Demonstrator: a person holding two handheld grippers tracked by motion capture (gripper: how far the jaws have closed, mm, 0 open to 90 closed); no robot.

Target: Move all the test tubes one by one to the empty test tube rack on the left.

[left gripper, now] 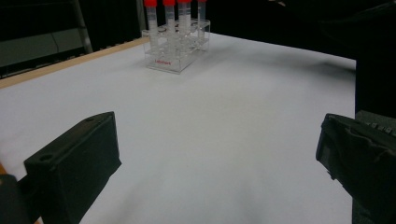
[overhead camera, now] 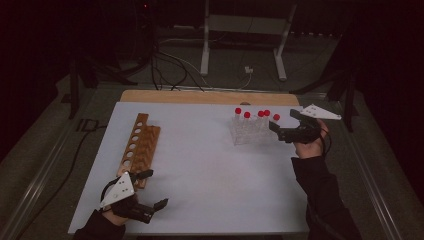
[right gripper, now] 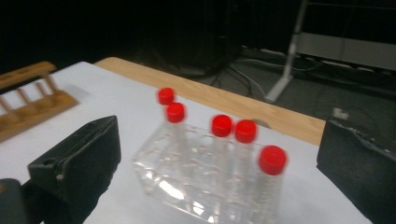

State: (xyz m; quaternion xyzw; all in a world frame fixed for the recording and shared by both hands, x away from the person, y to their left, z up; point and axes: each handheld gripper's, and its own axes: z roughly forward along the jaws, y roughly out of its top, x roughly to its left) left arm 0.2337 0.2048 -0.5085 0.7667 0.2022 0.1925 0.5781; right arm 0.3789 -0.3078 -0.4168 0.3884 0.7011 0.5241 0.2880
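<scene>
Five red-capped tubes [overhead camera: 260, 116] upright in a clear plastic rack [overhead camera: 248, 132], far right on the white table [overhead camera: 210, 165] in the high view. Right gripper [overhead camera: 285, 124] just beside that rack on its right, held in a hand [overhead camera: 311, 145] with a dark sleeve, jaws apart and clamped on nothing, pointing left at the nearest tube. Wooden rack [overhead camera: 139, 147] with a row of round holes lying at the far left, well apart from the clear one. Left gripper [overhead camera: 155, 189] near the bottom left corner, just beside the near end of the wooden rack, jaws spread wide, nothing between them. Grey three-cornered plate on top of each gripper. Dark floor with cables and a white stand beyond the far edge.

Seen from the left gripper view: two black jaws far apart at the bottom corners, bare white table [left gripper: 224, 121] between them. Clear plastic rack [left gripper: 176, 51] far off at the top, red-capped tubes [left gripper: 169, 14] standing in it, red lettering on its side.

Seen from the right gripper view: jaws wide apart, left and right at the bottom, closed on nothing. Clear plastic rack [right gripper: 187, 179] close in front and between them, slightly blurred. Five red-capped tubes [right gripper: 245, 131] upright in it, nearest one at the right. Wooden rack [right gripper: 28, 105] at the far left edge. Light wooden table edge [right gripper: 224, 105] behind the tubes.
</scene>
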